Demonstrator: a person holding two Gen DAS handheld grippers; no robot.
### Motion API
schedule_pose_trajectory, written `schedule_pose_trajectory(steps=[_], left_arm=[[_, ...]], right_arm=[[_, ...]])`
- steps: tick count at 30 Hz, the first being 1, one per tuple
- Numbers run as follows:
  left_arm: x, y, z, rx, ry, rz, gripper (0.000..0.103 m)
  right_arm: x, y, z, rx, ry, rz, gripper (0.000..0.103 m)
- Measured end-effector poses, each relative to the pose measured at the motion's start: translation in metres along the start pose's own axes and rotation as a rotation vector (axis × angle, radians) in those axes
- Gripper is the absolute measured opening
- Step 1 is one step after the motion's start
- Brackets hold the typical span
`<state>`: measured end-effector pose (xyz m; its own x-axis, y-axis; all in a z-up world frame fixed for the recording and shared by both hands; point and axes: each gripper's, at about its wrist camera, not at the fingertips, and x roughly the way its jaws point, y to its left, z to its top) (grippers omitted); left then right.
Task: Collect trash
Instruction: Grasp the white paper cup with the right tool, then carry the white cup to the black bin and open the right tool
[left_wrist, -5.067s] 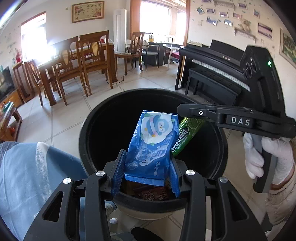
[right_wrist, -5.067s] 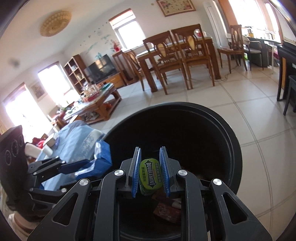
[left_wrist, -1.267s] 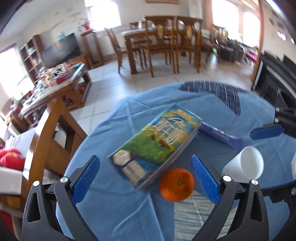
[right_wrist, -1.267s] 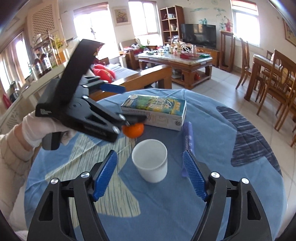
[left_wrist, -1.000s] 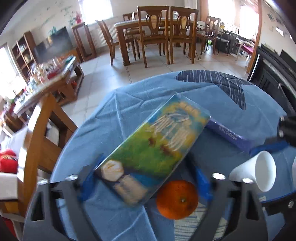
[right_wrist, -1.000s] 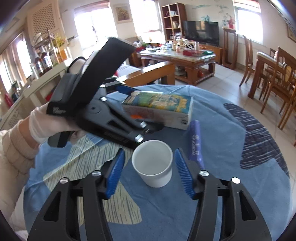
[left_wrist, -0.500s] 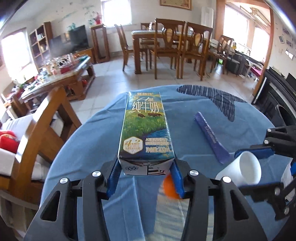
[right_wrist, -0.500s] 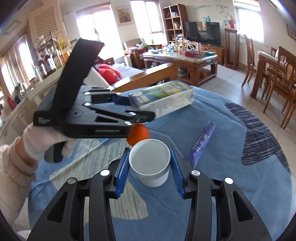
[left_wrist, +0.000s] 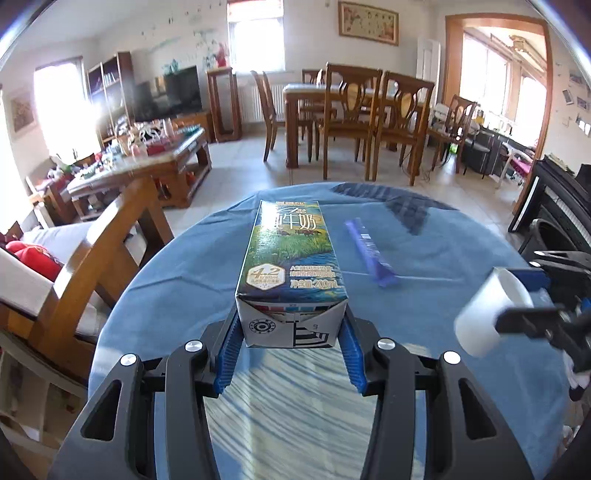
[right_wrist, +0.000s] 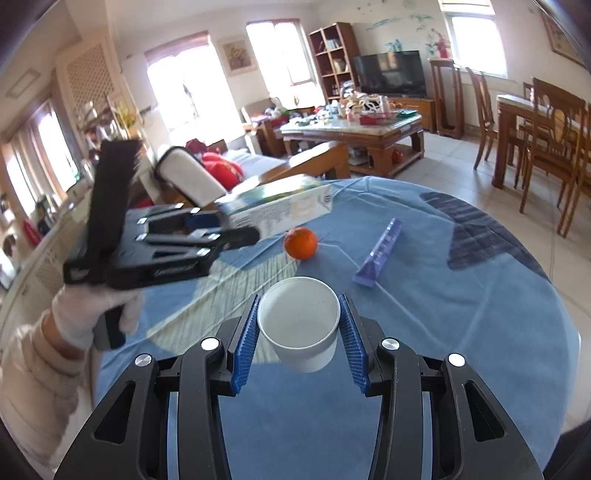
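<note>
My left gripper (left_wrist: 290, 343) is shut on a green and blue milk carton (left_wrist: 291, 266), held lengthwise above the round table's blue cloth (left_wrist: 424, 243). The right wrist view shows that carton (right_wrist: 280, 206) in the left gripper (right_wrist: 214, 225), carried by a gloved hand (right_wrist: 88, 317). My right gripper (right_wrist: 297, 339) is shut on a white paper cup (right_wrist: 299, 325), lifted off the cloth with its mouth facing the camera. In the left wrist view the cup (left_wrist: 487, 314) shows at the right, tilted.
An orange (right_wrist: 301, 242) and a purple wrapper (right_wrist: 378, 251) lie on the blue cloth (right_wrist: 461, 295). A wooden chair back (left_wrist: 96, 258) stands at the table's left. Beyond are a coffee table (right_wrist: 354, 129), dining chairs (left_wrist: 354, 118) and a piano (left_wrist: 561, 206) at right.
Both grippers closed and rose: the left took the milk carton off the cloth, the right took the paper cup. The orange, once beside the carton, now lies uncovered.
</note>
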<state>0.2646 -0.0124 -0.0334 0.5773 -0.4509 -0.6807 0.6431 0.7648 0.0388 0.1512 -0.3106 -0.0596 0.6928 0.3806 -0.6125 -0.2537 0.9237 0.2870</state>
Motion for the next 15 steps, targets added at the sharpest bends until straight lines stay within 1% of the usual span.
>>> schedule_pose_trajectory(steps=[3, 6, 11, 15], left_arm=[[-0.032, -0.027, -0.013, -0.016, -0.052, -0.017, 0.047], [-0.056, -0.052, -0.023, -0.037, -0.094, -0.043, 0.047], [-0.078, -0.093, -0.032, -0.061, -0.143, -0.075, 0.047], [-0.087, -0.121, -0.038, -0.07, -0.17, -0.093, 0.047]], right_arm=[[-0.024, 0.004, -0.012, 0.024, -0.033, 0.012, 0.043], [-0.05, 0.008, -0.022, 0.041, -0.064, 0.014, 0.043], [-0.096, 0.003, -0.045, 0.07, -0.104, 0.008, 0.043], [-0.132, -0.008, -0.065, 0.092, -0.127, -0.011, 0.043]])
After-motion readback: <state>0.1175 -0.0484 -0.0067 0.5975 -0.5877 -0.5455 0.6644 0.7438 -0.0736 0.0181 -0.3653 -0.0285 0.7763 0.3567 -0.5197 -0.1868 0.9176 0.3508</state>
